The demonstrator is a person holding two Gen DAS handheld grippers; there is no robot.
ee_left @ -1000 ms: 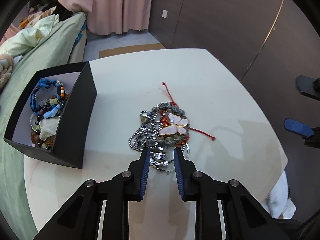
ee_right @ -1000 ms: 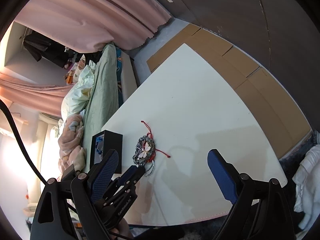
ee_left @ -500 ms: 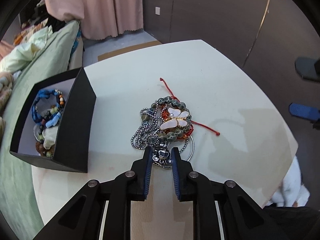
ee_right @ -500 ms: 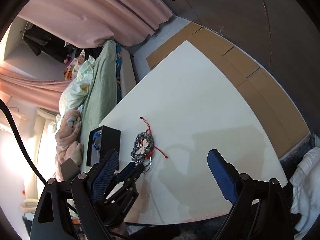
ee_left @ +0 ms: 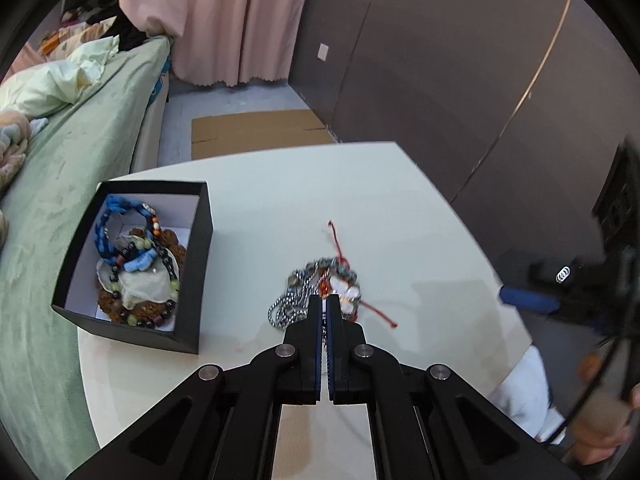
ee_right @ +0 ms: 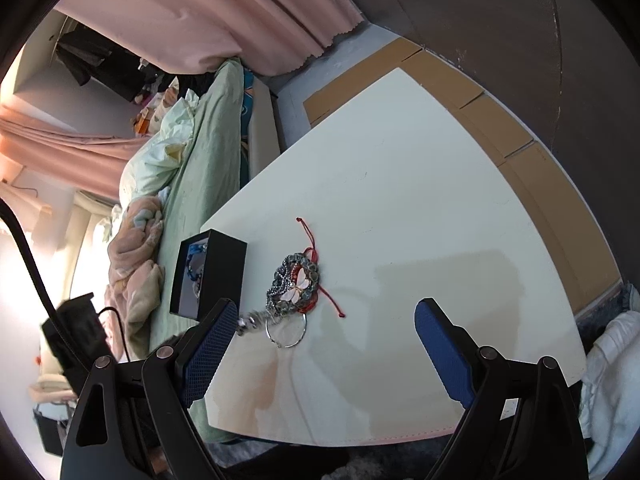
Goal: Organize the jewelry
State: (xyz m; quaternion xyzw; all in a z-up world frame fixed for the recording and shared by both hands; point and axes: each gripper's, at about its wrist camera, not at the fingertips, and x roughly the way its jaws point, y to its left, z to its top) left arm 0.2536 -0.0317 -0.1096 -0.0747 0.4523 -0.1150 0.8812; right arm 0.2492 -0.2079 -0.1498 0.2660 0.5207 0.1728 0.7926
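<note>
Jewelry pile (ee_left: 320,292) partly hidden behind left hand-held gripper (ee_left: 324,308) (pinched item unclear)

You're working in a home bedroom: a bed (ee_left: 92,128) with green sheet and rumpled quilts runs beside the white counter (ee_left: 272,200), pink curtains (ee_left: 236,20) hang to the floor, clothes (ee_right: 92,60) hang in the far corner.

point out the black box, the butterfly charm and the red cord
black box (ee_left: 191,280), left wrist view, on its dark outer side wall
butterfly charm (ee_right: 299,286), right wrist view, on its pale wings
red cord (ee_right: 334,305), right wrist view, on the loose strand lying on the table
</note>
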